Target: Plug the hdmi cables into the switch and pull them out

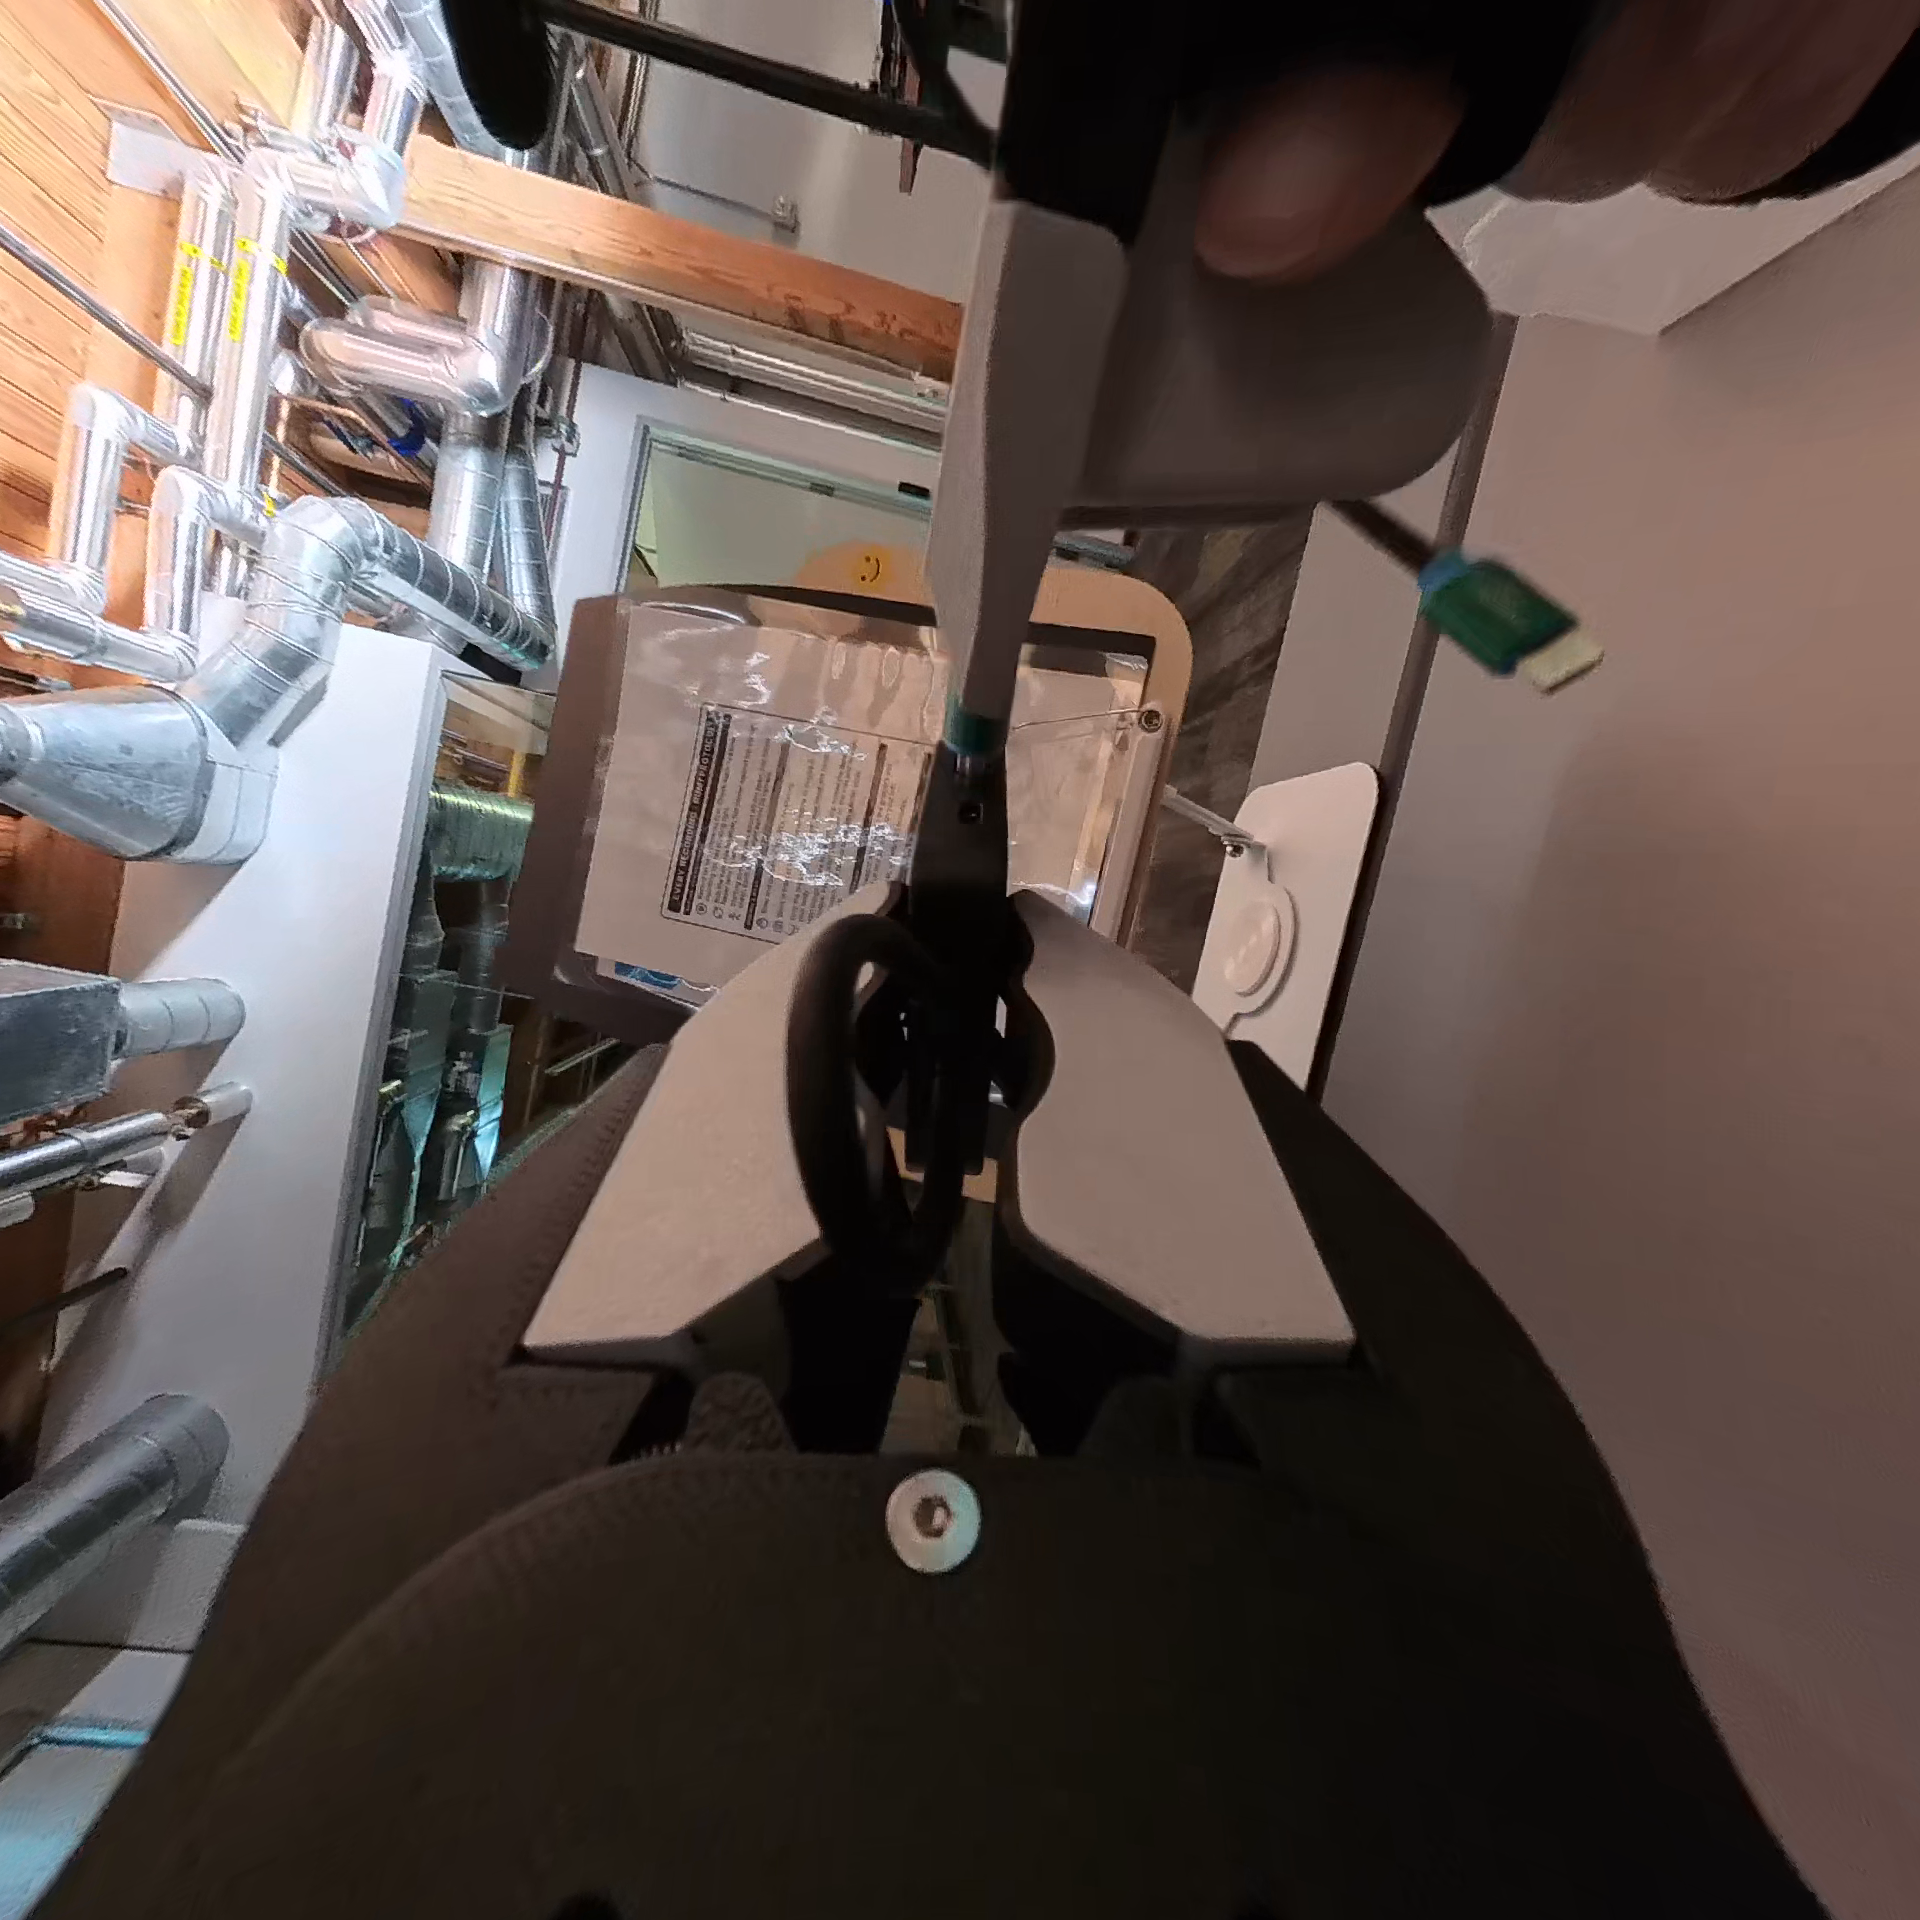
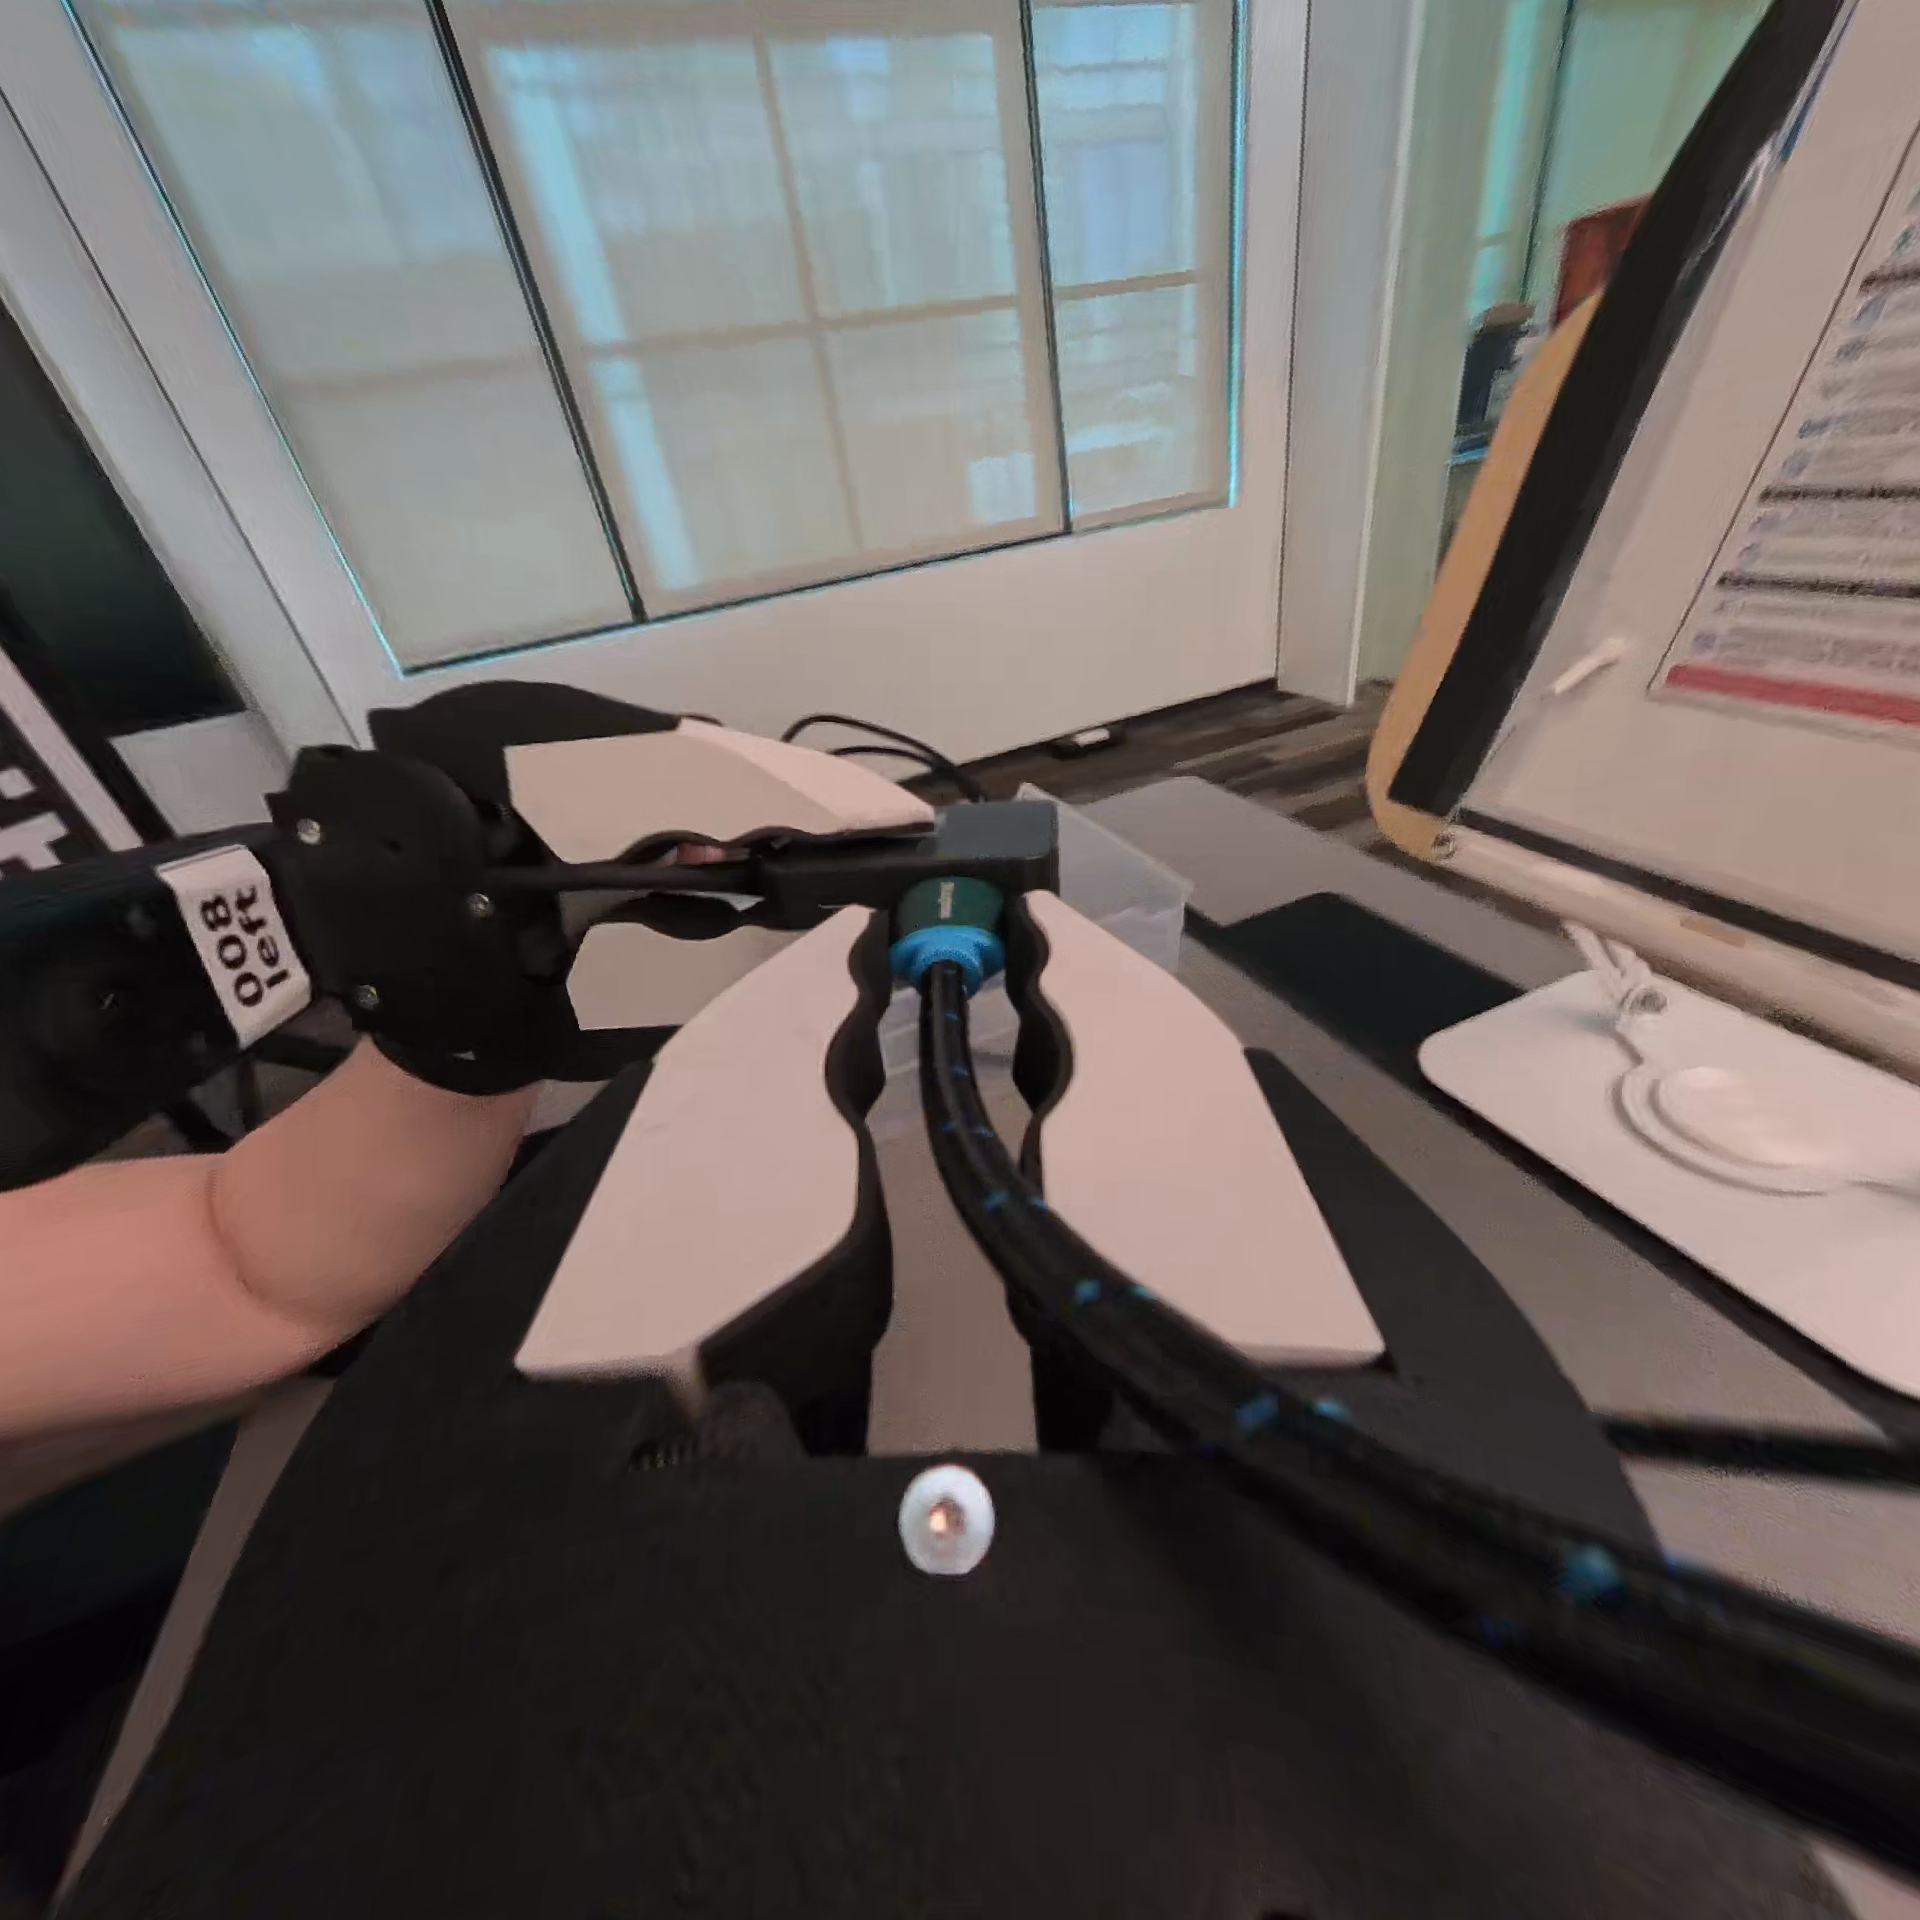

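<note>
The left tongs (image 2: 914, 831) hold the switch (image 2: 1003, 831) in the air above the counter (image 2: 1558, 1382), the right tongs (image 2: 951, 935) grip the green plug (image 2: 948, 902) seated in it, so pulling straight back seems next.

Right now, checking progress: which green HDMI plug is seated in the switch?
The plug in the right claw, against the switch; the other dangles free.

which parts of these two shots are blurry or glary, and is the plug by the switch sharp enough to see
Left wrist view: rolled sideways; the loose green plug is motion-smeared, glare streaks the plastic-covered sheet, and the fingertip up close is soft. Right wrist view: the green plug at the black switch is fairly sharp, while the window and board at the edges are smeared and bowed.
</note>
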`<state>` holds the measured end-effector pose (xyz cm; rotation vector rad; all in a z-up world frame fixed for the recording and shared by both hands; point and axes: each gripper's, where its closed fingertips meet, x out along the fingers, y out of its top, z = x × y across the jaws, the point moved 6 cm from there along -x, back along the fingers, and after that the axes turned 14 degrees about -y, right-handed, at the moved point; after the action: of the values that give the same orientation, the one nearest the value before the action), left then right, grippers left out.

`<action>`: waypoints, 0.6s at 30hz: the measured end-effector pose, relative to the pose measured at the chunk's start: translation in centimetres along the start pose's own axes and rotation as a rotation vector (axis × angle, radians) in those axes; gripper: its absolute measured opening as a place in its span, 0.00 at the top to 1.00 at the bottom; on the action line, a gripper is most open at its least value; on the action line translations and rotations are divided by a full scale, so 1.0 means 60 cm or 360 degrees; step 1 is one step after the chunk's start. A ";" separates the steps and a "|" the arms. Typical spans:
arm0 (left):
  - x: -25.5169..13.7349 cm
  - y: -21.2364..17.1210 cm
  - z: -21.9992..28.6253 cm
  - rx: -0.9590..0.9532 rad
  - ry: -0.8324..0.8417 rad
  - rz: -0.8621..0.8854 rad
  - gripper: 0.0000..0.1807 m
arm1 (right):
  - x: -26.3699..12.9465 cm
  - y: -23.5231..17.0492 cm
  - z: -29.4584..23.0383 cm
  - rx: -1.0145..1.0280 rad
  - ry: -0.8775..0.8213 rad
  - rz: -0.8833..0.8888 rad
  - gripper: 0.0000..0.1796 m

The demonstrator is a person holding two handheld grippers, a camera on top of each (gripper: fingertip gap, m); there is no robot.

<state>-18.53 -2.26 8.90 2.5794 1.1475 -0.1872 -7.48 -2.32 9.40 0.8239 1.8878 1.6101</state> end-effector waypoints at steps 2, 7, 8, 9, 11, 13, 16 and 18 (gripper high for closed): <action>0.004 -0.001 0.004 0.0027 -0.0007 -0.0054 0.92 | 0.000 -0.002 -0.003 -0.0202 -0.0128 -0.0034 0.87; -0.005 0.003 -0.002 0.0014 -0.0004 0.0006 0.93 | -0.009 0.009 -0.020 -0.0320 -0.0209 -0.0046 0.88; -0.005 -0.003 -0.007 0.0011 0.0022 -0.0051 0.93 | -0.014 0.013 -0.020 -0.0262 -0.0189 -0.0038 0.87; -0.005 -0.027 -0.016 -0.0008 0.0062 -0.0251 0.92 | -0.026 0.024 -0.015 -0.0157 -0.0146 0.0024 0.87; -0.012 -0.090 -0.035 -0.0084 0.0098 -0.0463 0.92 | -0.065 0.059 0.006 0.0100 -0.0071 0.0143 0.88; -0.037 -0.120 -0.056 -0.0270 0.0099 -0.0350 0.93 | -0.112 0.093 0.032 0.0144 -0.0126 0.0259 0.88; -0.079 -0.118 -0.081 -0.0363 0.0156 -0.0169 0.92 | -0.179 0.128 0.058 0.0085 -0.0340 0.0368 0.88; -0.092 -0.107 -0.089 -0.0382 0.0184 -0.0129 0.93 | -0.216 0.138 0.080 0.0221 -0.0502 0.0545 0.88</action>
<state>-27.02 -0.30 13.81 2.3610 1.2337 0.0794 5.75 -7.73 16.86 1.4346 1.7111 1.4391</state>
